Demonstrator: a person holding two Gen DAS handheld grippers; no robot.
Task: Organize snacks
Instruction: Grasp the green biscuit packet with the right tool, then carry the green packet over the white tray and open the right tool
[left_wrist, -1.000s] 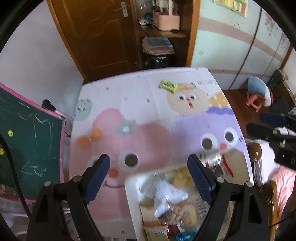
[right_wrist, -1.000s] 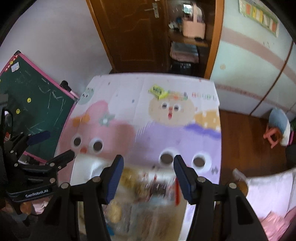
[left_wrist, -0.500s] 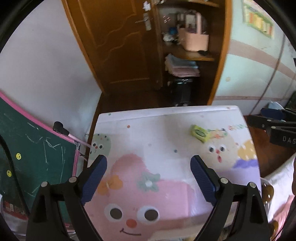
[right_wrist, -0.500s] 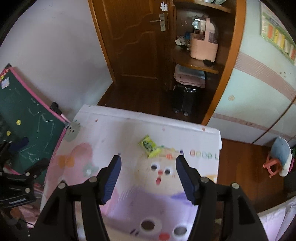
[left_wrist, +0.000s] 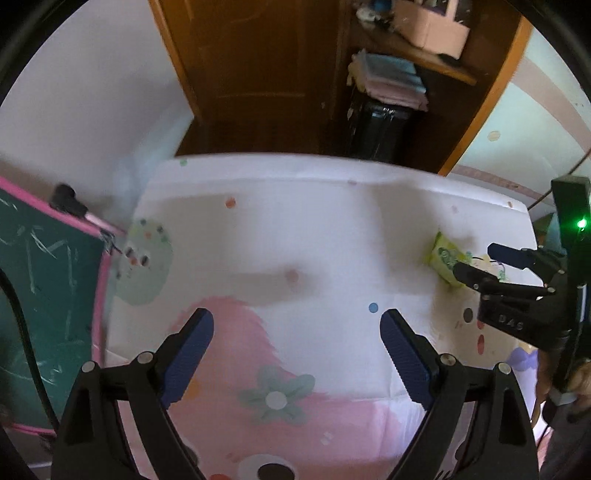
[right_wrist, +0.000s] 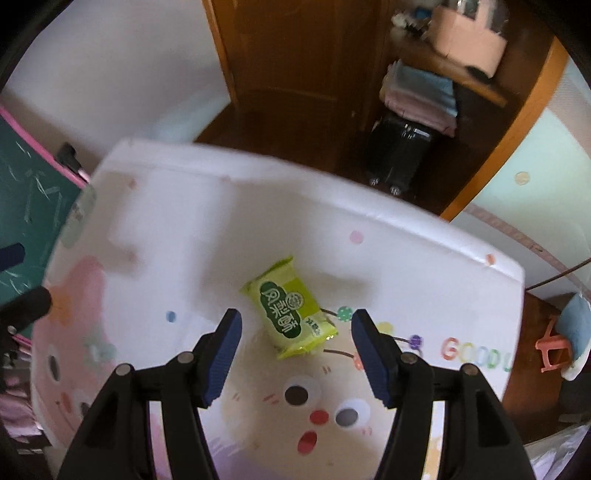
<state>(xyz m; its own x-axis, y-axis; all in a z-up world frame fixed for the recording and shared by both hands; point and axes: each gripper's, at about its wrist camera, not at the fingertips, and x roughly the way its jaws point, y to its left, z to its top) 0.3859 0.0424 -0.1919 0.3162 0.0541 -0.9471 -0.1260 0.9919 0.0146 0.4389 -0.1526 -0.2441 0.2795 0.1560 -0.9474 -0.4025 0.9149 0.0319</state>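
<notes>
A yellow-green snack packet (right_wrist: 290, 308) with Chinese lettering lies flat on the cartoon-print table cover (right_wrist: 207, 229). My right gripper (right_wrist: 295, 319) is open, its blue pads on either side of the packet's near end, just above it. In the left wrist view the same packet (left_wrist: 443, 256) lies at the far right, with the right gripper (left_wrist: 476, 262) over it. My left gripper (left_wrist: 295, 325) is open and empty above the pink part of the cover.
A green chalkboard with a pink frame (left_wrist: 40, 295) stands against the table's left side. Beyond the far edge (left_wrist: 295, 158) are a wooden door (left_wrist: 255, 70), a shelf with folded towels (left_wrist: 388, 77) and a black bin (left_wrist: 380, 129). A pink stool (right_wrist: 550, 343) stands on the floor at right.
Both grippers have moved forward across the table, away from the snack tray, which has dropped out of view. The right gripper has come down over the yellow-green packet.
</notes>
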